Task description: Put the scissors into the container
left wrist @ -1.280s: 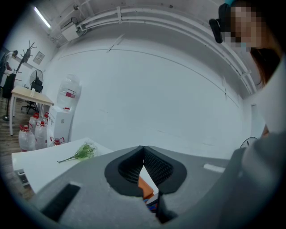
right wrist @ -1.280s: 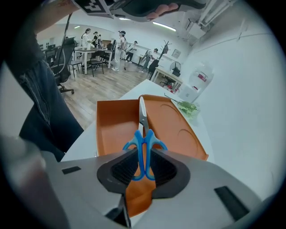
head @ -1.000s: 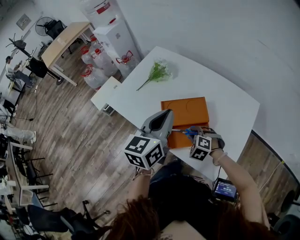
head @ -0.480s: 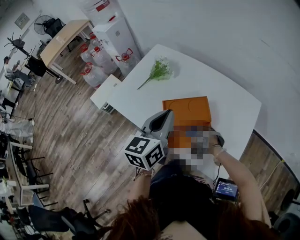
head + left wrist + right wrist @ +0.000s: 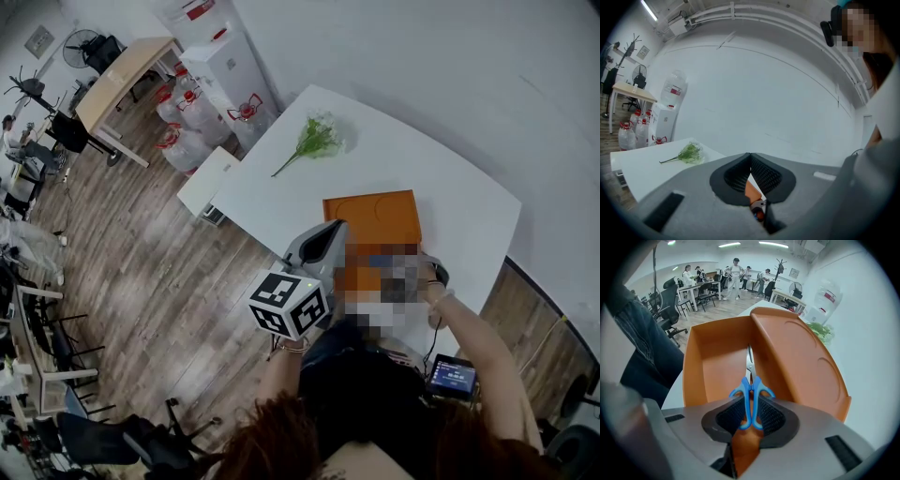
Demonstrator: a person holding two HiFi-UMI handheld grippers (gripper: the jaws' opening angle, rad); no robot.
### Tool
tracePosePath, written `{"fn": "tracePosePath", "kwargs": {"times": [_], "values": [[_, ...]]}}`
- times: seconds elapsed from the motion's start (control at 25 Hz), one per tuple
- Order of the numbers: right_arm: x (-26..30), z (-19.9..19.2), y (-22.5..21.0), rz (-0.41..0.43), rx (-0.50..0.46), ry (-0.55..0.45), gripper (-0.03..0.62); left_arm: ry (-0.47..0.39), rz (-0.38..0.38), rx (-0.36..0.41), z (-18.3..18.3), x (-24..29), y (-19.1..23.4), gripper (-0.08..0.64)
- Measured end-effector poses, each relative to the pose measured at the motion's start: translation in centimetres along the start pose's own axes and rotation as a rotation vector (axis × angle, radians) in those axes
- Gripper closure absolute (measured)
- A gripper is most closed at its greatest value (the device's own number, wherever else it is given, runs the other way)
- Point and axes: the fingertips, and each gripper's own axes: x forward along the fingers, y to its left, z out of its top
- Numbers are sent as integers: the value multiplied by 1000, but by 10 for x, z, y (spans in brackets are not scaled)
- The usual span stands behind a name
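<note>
**Item: blue-handled scissors (image 5: 751, 399), in transit to the orange container (image 5: 712, 357).**

- **Holder:** your right gripper (image 5: 751, 420). Its pads sit on the two handle loops at lower centre of the right gripper view, and the jaws are starting to open.
- **Position:** the blades point away from the gripper toward the centre of the frame. They run along the edge where the open tray meets its lid (image 5: 801, 362). The tips look to be inside the tray, but I cannot tell whether they touch its floor.
- **Handling:** the blades lie close to the lid edge, so shift a little toward the left of the frame. The scissors should then fall in the tray, not on the lid. Keep the gripper low and steady as the loops come free. Lift away only once they have left the pads.
- **Spare:** your left gripper (image 5: 750, 157) has its tips together with nothing between them. It is held off the table (image 5: 394, 159), at lower centre of the head view.
- **Also present:** a green sprig (image 5: 314, 142) lies well apart, toward the upper part of the head view.
</note>
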Motion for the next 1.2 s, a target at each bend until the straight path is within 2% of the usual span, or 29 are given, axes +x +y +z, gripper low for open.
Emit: {"fn": "tracePosePath", "kwargs": {"times": [0.44,0.64,1.04,1.2], "values": [[-3,-1,-1,4,10,6,497,-7,0,6,4,-6,-3,545],[-9,1,-4,-24,50,-15,491,-9,3,11,5,-9,-3,545],[-38,8,-11,-125,253,-153,502,-26,11,23,7,-14,-9,545],[-58,14,-22,-197,362,-242,525,-35,19,27,11,-16,-12,545]]}}
